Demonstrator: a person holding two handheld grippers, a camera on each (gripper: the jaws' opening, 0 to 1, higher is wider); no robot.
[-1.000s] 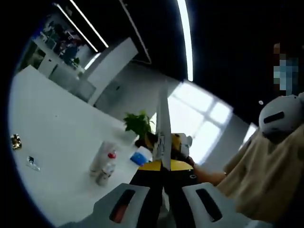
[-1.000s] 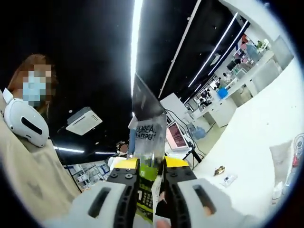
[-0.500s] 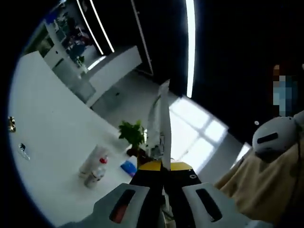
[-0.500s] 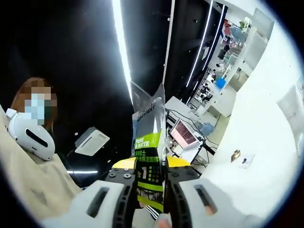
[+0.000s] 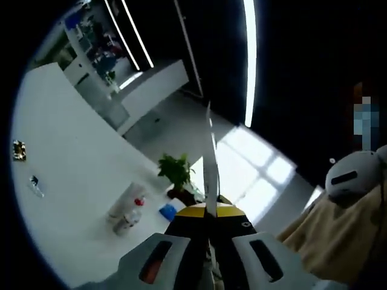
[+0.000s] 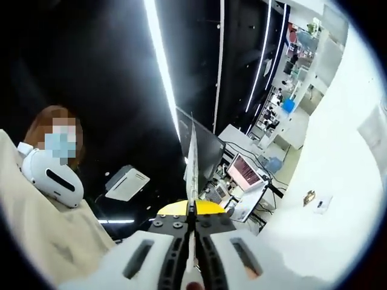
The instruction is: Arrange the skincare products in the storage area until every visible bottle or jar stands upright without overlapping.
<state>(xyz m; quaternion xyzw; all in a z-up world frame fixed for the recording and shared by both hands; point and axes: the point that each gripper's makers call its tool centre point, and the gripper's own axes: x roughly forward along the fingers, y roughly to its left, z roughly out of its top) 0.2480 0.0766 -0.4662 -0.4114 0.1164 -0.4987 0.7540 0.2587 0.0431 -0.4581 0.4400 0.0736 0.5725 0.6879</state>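
A white desk [image 5: 66,181] carries a white bottle with a red cap [image 5: 128,216], a pale frosted bottle [image 5: 122,202] and a small blue box [image 5: 167,211] near its far edge, beside a green leafy plant [image 5: 176,170]. Yellow bands top both black jaws.

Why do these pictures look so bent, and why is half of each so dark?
Left gripper view: the fisheye lens curves the white table; the ceiling is black around a glaring light strip, and the window is washed out. Right gripper view: the same bending, bright strips against darkness.
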